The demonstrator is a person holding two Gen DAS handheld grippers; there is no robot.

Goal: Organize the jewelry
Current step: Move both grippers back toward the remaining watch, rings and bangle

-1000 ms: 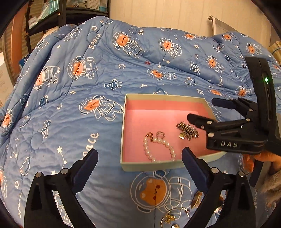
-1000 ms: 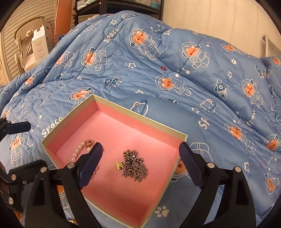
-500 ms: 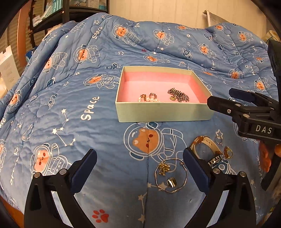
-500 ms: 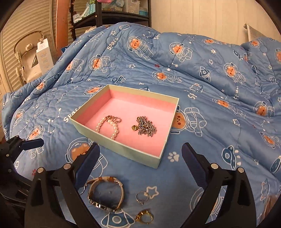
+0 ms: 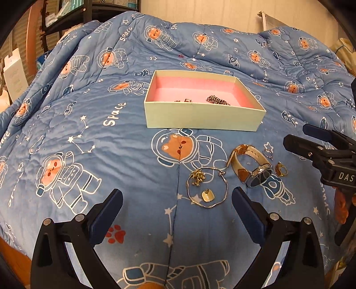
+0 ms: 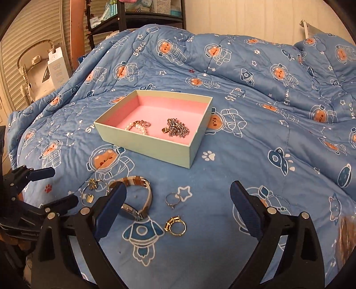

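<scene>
A pale green box [image 5: 200, 115] [image 6: 142, 144] with a pink lining sits on the bed. It holds a pearl bracelet [image 6: 138, 127] and a chain [image 6: 178, 130]. Nearer me on the quilt lie a thin bangle with charms [image 5: 207, 186] [image 6: 91, 192], a watch [image 5: 251, 164] [image 6: 138, 200], a silver ring [image 5: 268, 153] [image 6: 172, 200] and a gold ring [image 5: 280, 170] [image 6: 175, 226]. My left gripper [image 5: 176, 209] is open, low over the quilt just short of the bangle. My right gripper [image 6: 178, 211] is open above the two rings, and shows at the right edge of the left view [image 5: 298, 140].
The blue astronaut quilt [image 5: 89, 133] covers the whole bed and rises in folds at the back. A dark shelf unit [image 6: 138, 20] and white cartons [image 6: 56, 69] stand beyond the bed's left side. A hand [image 5: 340, 206] holds the right gripper.
Both grippers have pulled back from over the box toward the near edge of the bed and lowered. The loose jewellery on the quilt has come into view. Both stayed open.
</scene>
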